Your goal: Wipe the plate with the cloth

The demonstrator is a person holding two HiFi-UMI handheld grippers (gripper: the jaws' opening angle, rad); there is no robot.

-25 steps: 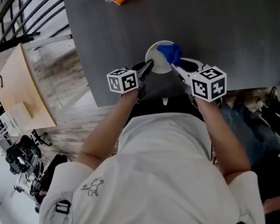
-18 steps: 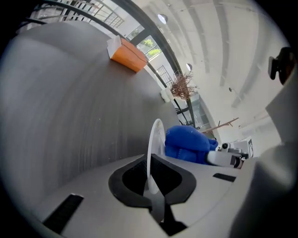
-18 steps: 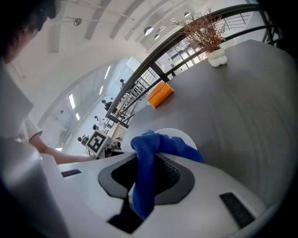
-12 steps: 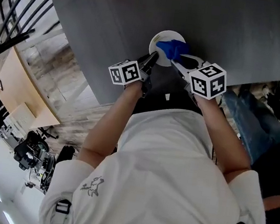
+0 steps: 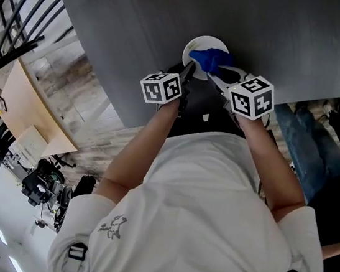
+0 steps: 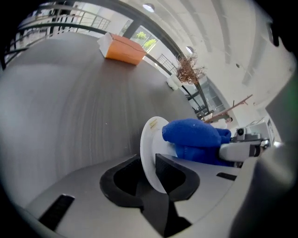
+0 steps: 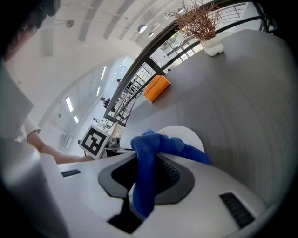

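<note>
Crumpled blue fabric cloth (image 5: 209,60) heaped on a small round white plate (image 5: 202,44) at the near edge of a dark grey table (image 5: 284,35)

The plate lies face up close to the table's near edge, about midway along it and well apart from every corner. The cloth is bunched over the plate's near half, leaving the far rim bare. One end trails off the plate and is clamped between the jaws of the right gripper (image 7: 148,172).

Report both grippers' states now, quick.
Left gripper: open, jaws have just been opening; the plate edge stands between them, unclamped.
Right gripper: shut on the cloth.
</note>
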